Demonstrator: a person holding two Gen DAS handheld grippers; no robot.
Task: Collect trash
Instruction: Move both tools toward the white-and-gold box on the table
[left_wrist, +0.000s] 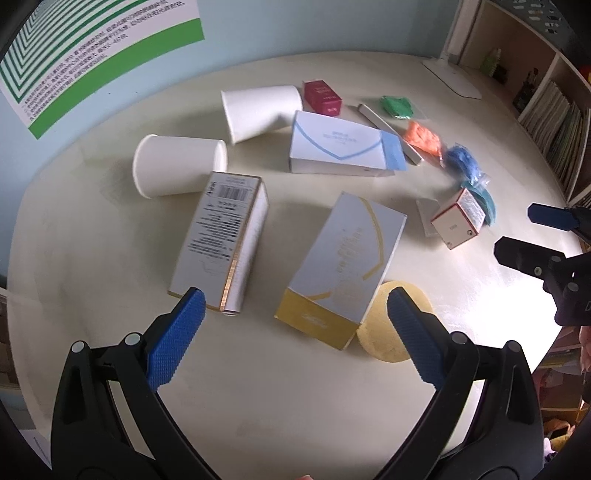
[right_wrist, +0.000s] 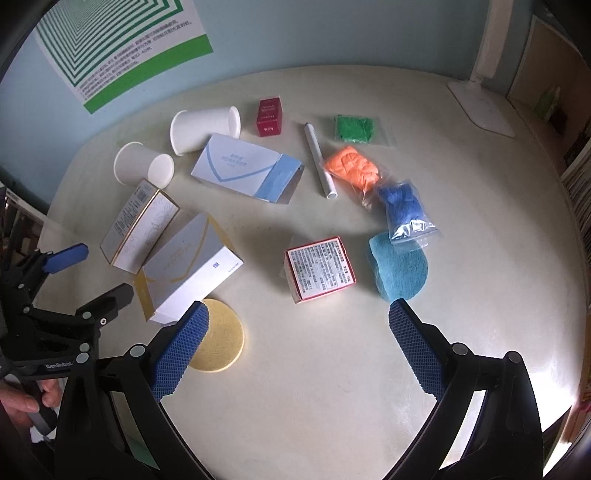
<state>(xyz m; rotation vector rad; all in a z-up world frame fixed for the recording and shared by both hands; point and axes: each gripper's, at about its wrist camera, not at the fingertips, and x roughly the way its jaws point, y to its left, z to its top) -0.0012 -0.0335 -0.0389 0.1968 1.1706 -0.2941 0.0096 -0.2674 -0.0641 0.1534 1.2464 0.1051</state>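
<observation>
Trash lies scattered on a round cream table (left_wrist: 295, 406). Two white paper cups (left_wrist: 177, 170) (left_wrist: 258, 107) lie on their sides at the back. A grey-and-gold box (left_wrist: 343, 269) and a barcode box (left_wrist: 225, 240) lie just ahead of my left gripper (left_wrist: 295, 306), which is open and empty above the table. My right gripper (right_wrist: 295, 317) is open and empty; a small red-edged box (right_wrist: 319, 267) lies just ahead of it. A yellow round pad (right_wrist: 221, 339) and a blue sponge (right_wrist: 400, 269) lie near its fingertips.
A white-and-blue box (right_wrist: 247, 166), a dark red box (right_wrist: 269, 116), a white tube (right_wrist: 319, 158) and bagged green (right_wrist: 352, 127), orange (right_wrist: 351, 166) and blue (right_wrist: 402, 206) material lie further back. A white lamp base (right_wrist: 480, 103) stands at the back right. Shelves (left_wrist: 535, 74) stand to the right.
</observation>
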